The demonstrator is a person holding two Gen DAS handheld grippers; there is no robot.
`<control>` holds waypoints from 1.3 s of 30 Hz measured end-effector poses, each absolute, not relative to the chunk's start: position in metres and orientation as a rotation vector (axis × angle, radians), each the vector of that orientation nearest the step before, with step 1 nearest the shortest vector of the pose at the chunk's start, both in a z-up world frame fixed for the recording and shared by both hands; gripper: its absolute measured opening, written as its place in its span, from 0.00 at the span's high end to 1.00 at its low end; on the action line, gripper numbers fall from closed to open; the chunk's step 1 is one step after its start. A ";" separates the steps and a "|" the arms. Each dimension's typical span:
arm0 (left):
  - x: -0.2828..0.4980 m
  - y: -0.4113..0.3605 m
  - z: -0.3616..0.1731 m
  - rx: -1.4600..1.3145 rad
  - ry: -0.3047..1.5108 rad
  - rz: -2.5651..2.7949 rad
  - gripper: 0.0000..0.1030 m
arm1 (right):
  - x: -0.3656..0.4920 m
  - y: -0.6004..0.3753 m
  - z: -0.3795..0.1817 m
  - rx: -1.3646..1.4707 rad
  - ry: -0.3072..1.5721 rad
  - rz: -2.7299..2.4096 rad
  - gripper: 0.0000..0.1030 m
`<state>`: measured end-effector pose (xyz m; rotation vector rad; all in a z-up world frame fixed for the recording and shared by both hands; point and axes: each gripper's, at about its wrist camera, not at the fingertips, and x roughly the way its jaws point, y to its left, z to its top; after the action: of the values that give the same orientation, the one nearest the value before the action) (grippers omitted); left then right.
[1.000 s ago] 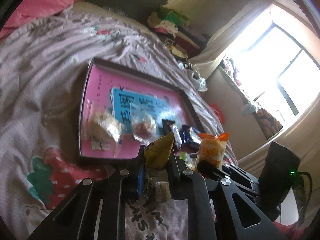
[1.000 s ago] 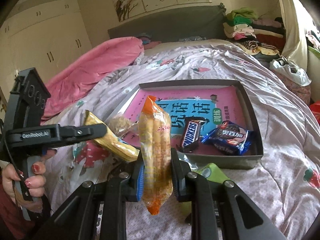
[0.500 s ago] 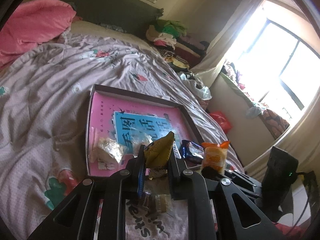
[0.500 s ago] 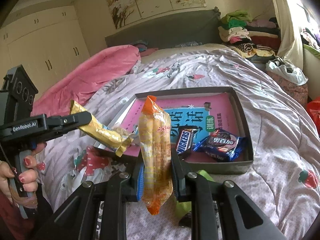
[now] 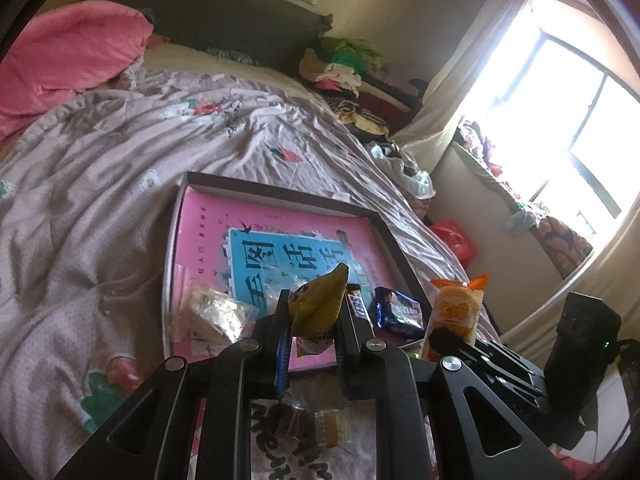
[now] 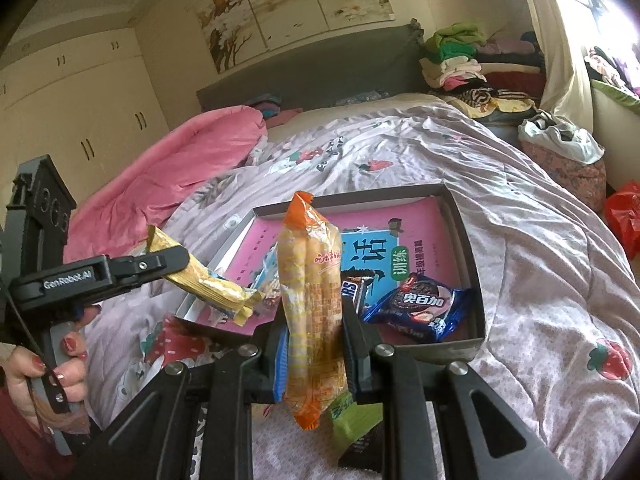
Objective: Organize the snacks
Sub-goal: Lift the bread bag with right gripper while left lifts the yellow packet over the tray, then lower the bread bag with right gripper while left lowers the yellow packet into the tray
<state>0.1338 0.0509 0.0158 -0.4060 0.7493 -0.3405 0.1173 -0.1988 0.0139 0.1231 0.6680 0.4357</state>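
My left gripper (image 5: 312,320) is shut on a yellow snack packet (image 5: 320,304), held above the near edge of a shallow dark box (image 5: 280,194) lined with a pink and blue book. My right gripper (image 6: 314,332) is shut on a long orange-topped packet of bread sticks (image 6: 312,292), upright before the same box (image 6: 476,272). Inside lie a blue cookie packet (image 6: 420,308), a Snickers bar (image 6: 352,290) and a clear bag of pastry (image 5: 212,312). The left gripper (image 6: 176,258) with its yellow packet (image 6: 208,280) shows at the left of the right wrist view.
The box rests on a rumpled strawberry-print quilt (image 5: 80,200) on a bed. A green packet (image 6: 352,420) and a clear-wrapped snack (image 5: 308,424) lie on the quilt under the grippers. A pink duvet (image 6: 180,164), stacked clothes (image 6: 472,60) and a person's hand (image 6: 36,376) are around.
Both grippers have lifted and drawn back a little, so the box sits lower and farther off in both views. Both packets stay gripped.
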 end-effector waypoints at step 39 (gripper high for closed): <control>0.161 0.048 -0.025 -0.430 0.845 -0.338 0.82 | 0.149 -0.206 0.008 0.147 0.701 0.356 0.78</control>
<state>0.1614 0.0484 -0.0254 -0.4299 0.8450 -0.3379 0.1491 -0.2061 0.0084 0.1471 0.7011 0.3560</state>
